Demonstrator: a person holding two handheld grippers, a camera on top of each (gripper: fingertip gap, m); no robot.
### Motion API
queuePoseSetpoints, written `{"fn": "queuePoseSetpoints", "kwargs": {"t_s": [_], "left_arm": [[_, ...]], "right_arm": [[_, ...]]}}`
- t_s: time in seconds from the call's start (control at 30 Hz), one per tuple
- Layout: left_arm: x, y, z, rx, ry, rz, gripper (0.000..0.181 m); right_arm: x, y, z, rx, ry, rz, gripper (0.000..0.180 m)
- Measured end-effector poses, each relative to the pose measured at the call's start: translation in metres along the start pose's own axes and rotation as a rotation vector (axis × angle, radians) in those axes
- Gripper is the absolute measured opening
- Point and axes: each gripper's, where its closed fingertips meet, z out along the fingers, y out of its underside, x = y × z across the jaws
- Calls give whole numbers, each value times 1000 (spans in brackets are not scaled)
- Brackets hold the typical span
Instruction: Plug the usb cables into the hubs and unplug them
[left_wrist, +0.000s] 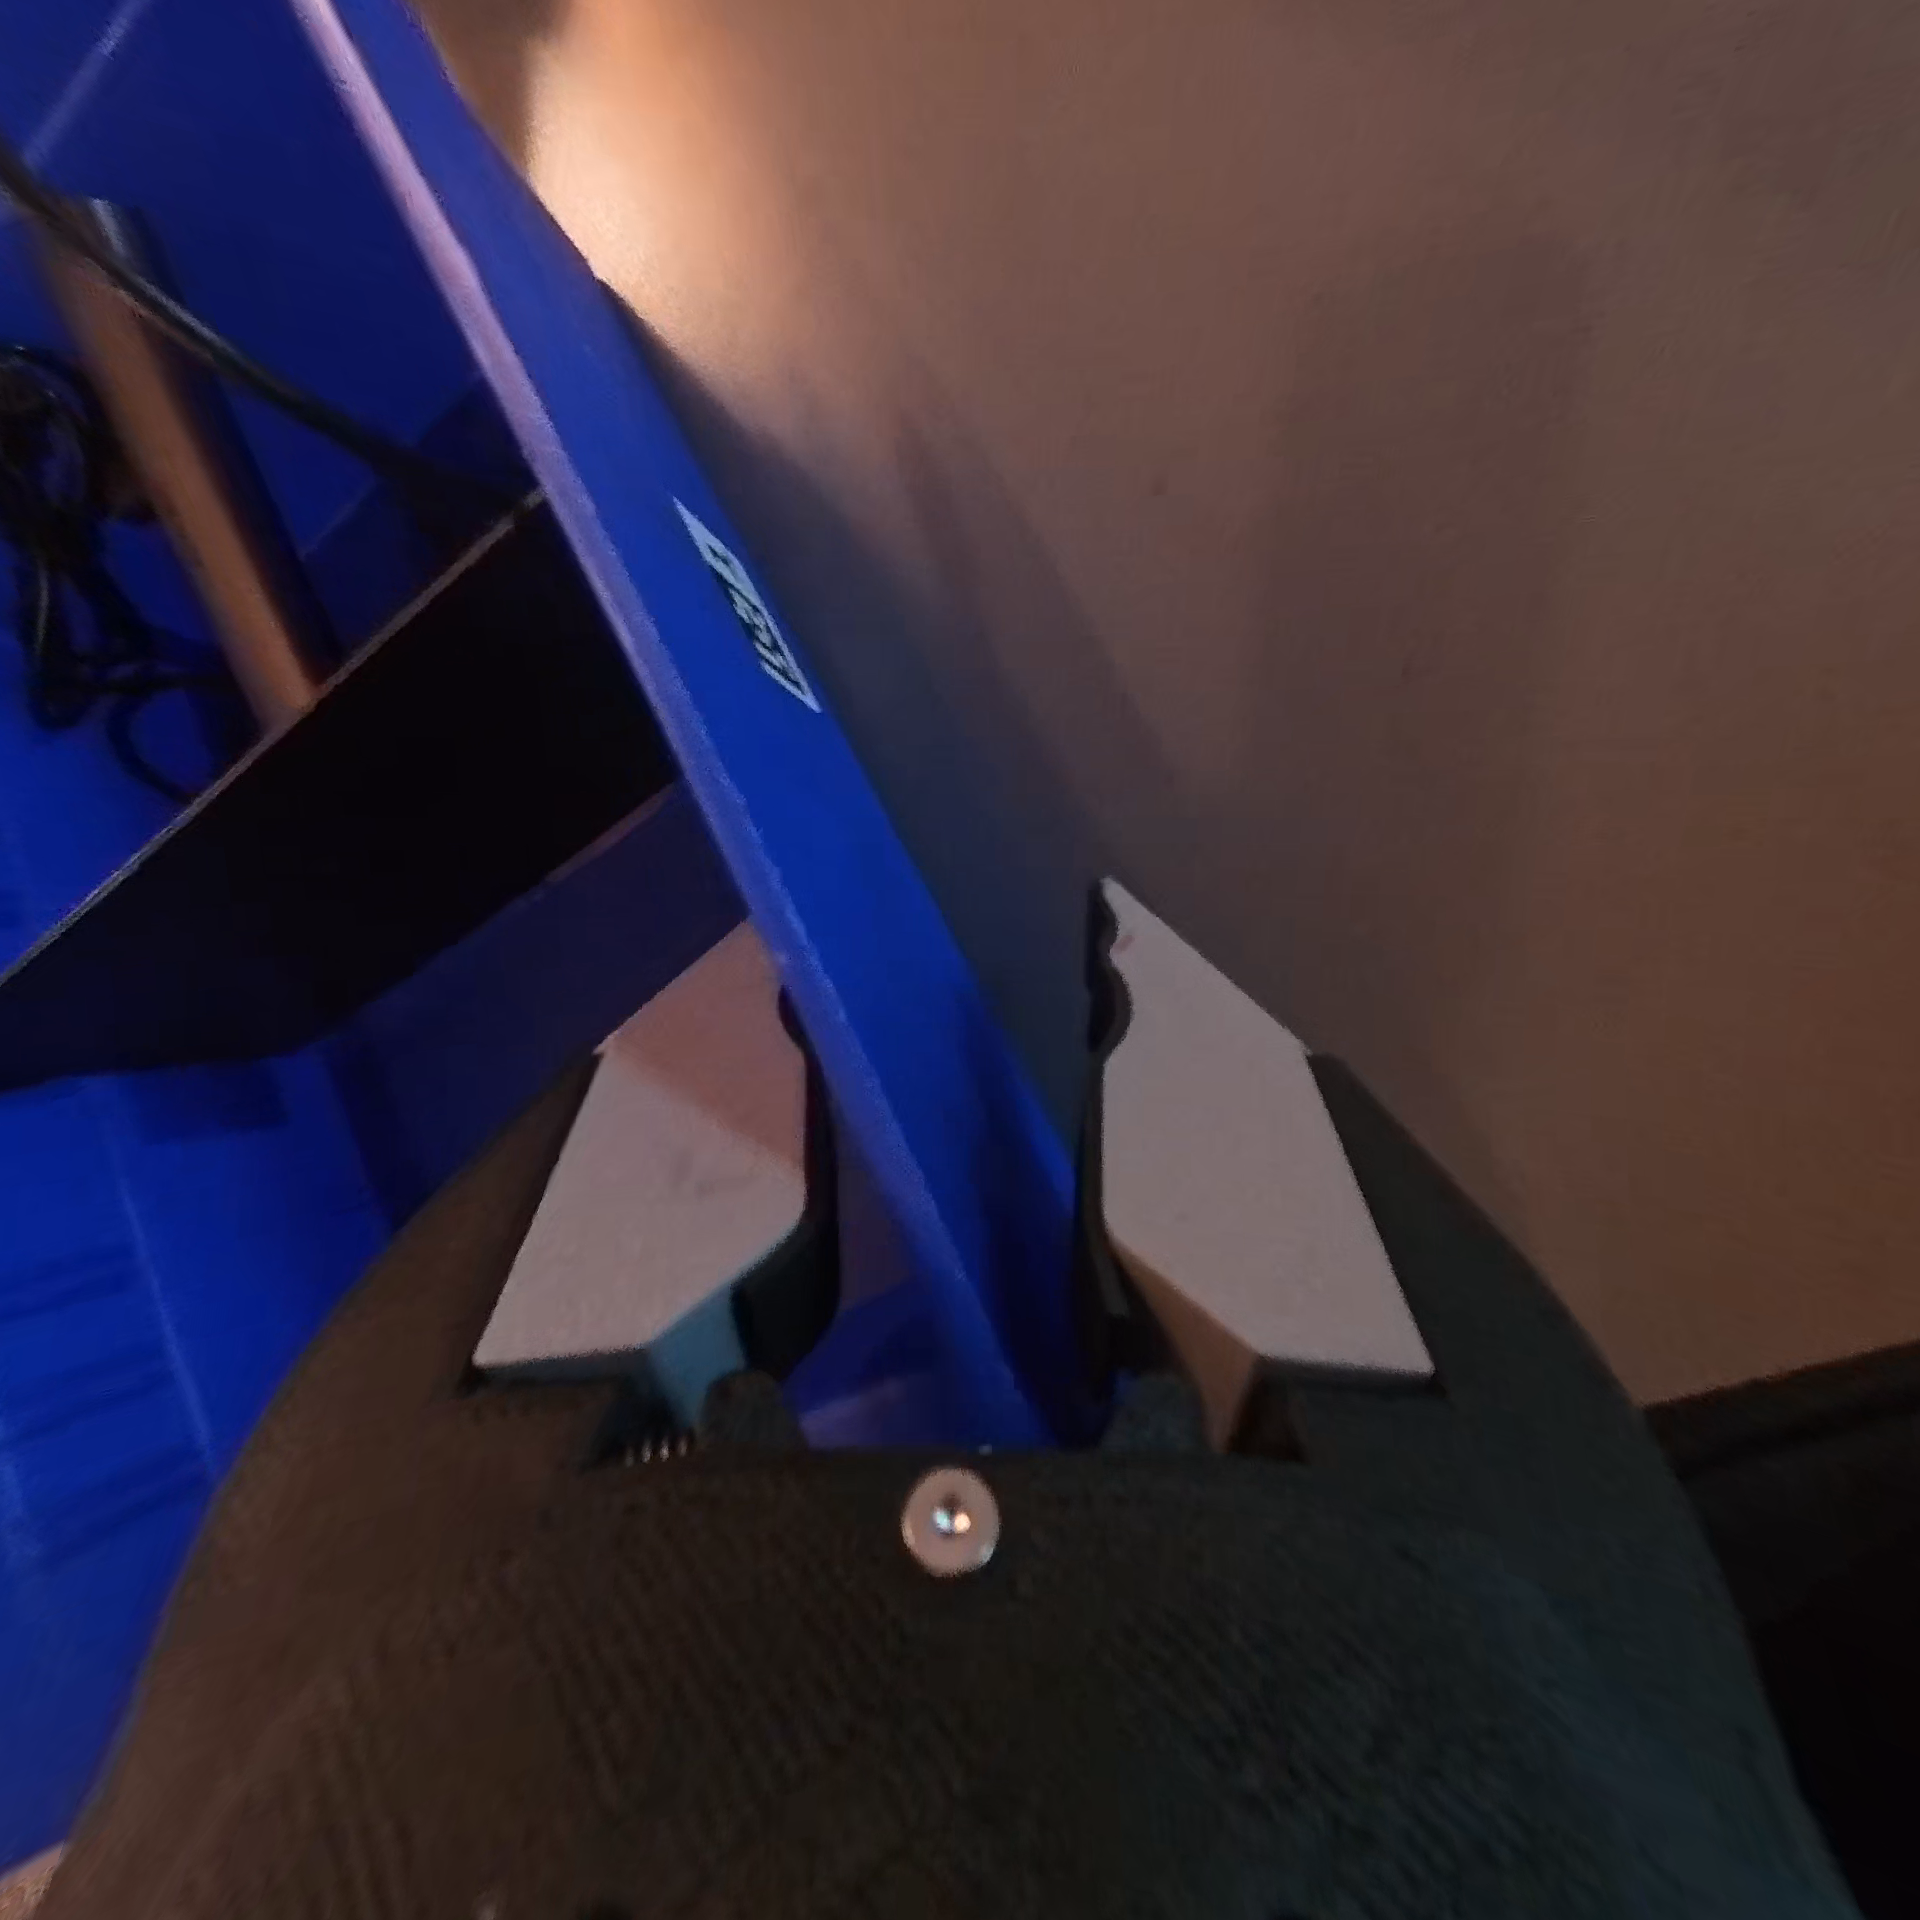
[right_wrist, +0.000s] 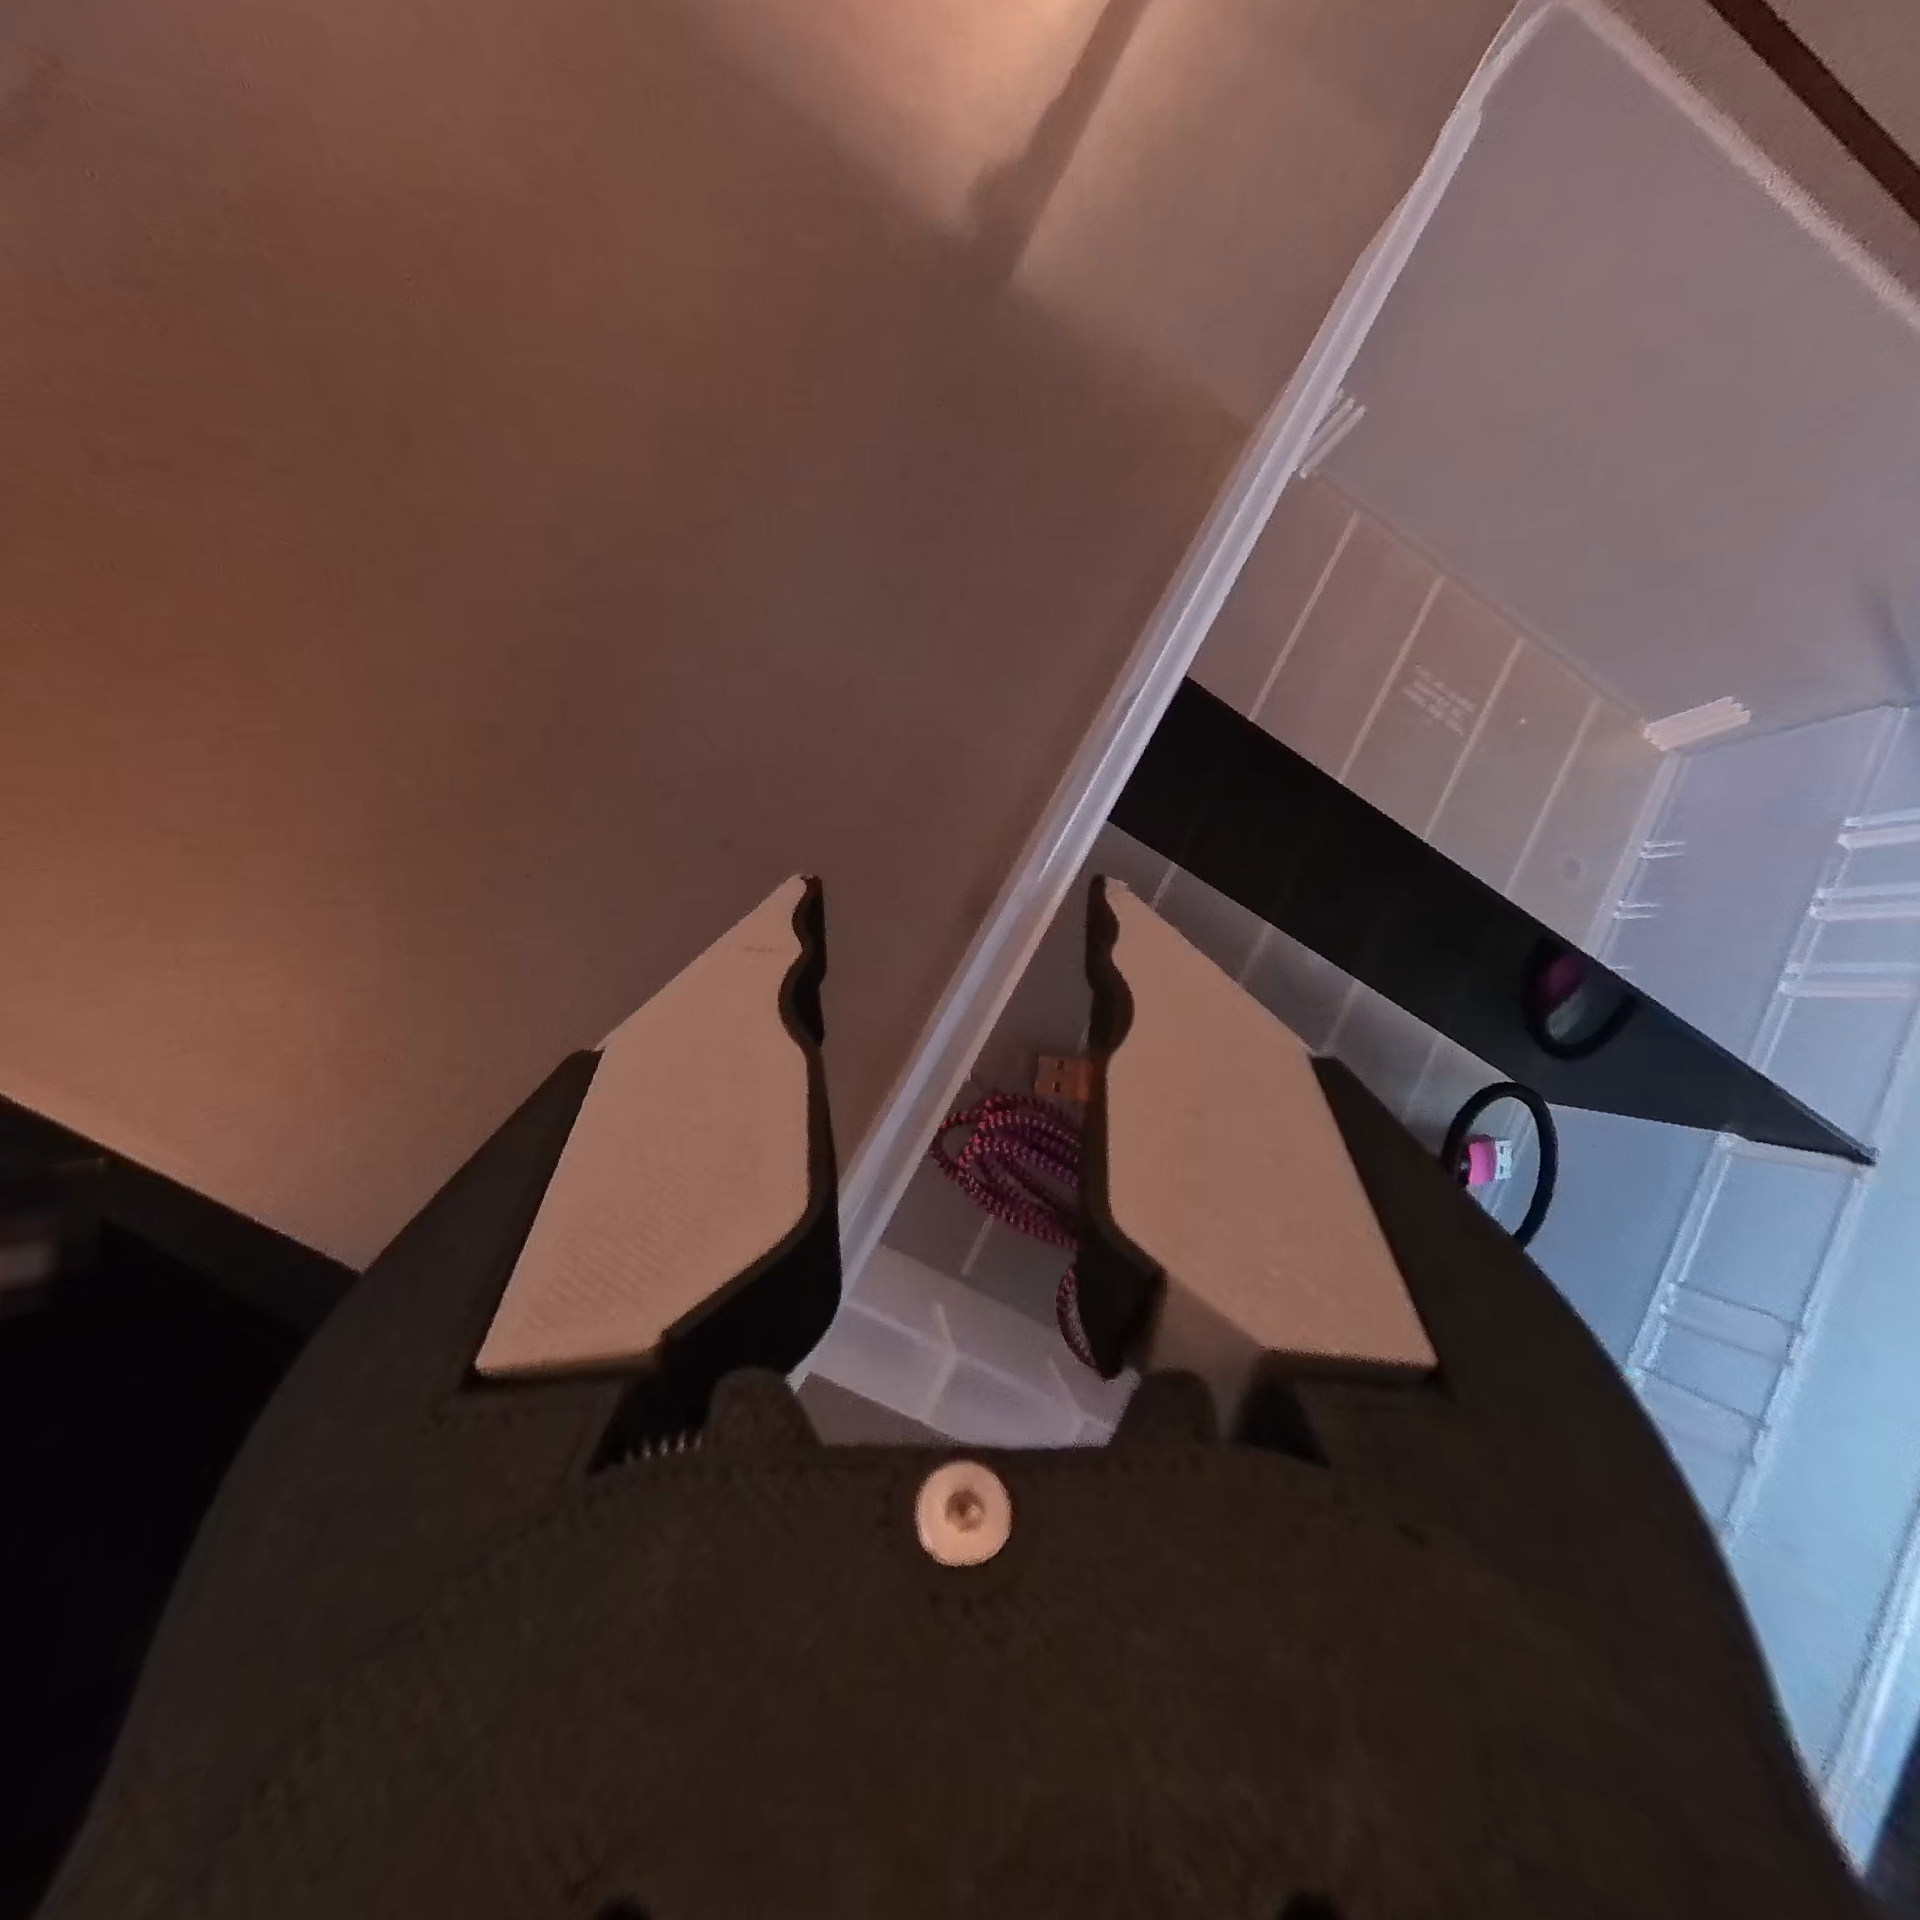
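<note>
My left gripper (left_wrist: 951, 904) is open, and the rim of a blue bin (left_wrist: 665, 582) runs slantwise through the gap and hides the left fingertip. Inside that bin lie a grey hub (left_wrist: 156, 457) with a black cable (left_wrist: 270, 384) and a black cable coil (left_wrist: 47, 540). My right gripper (right_wrist: 956, 883) is open and empty, with the rim of a clear plastic bin (right_wrist: 1226, 582) passing between its fingers. That bin holds a pink braided USB cable (right_wrist: 1003, 1164) with its plug (right_wrist: 1060, 1081) and a black cable loop (right_wrist: 1538, 1132) with a pink plug (right_wrist: 1486, 1158).
Both bins stand on a tan table top (right_wrist: 520, 468). A black divider panel crosses each bin: one in the blue bin (left_wrist: 395, 790) and one in the clear bin (right_wrist: 1403, 914). A dark round object (right_wrist: 1569, 997) lies under the clear bin's divider. The table's near edge is dark (right_wrist: 125, 1247). Left tips to right tips: about 45 cm. From the left gripper's tips to the grey hub (left_wrist: 156, 457) is close to 15 cm.
</note>
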Motion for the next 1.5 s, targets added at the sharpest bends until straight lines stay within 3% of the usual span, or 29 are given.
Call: {"fn": "queuePoseSetpoints", "kwargs": {"t_s": [0.13,0.43,0.53,0.7,0.97,1.37,1.5], "left_arm": [[-17,7,-18,-21,-72,-11,55],[-40,-7,-78,149,-126,-83,64],[-45,-11,-81,179,-139,-94,62],[-54,-14,-76,219,-120,-165,77],[-74,-34,-107,442,-147,-240,43],[-79,-58,-61,438,-83,-287,42],[-86,-70,-44,423,-20,-314,34]], "right_arm": [[1,-5,-15,23,54,-28,49],[-2,-21,-48,129,97,-54,43],[-2,-21,-49,136,94,-57,42],[6,-24,-44,147,127,-64,38],[9,-30,-42,175,144,-72,37],[5,-34,-53,222,138,-85,34],[10,-34,-56,232,144,-71,33]]}}
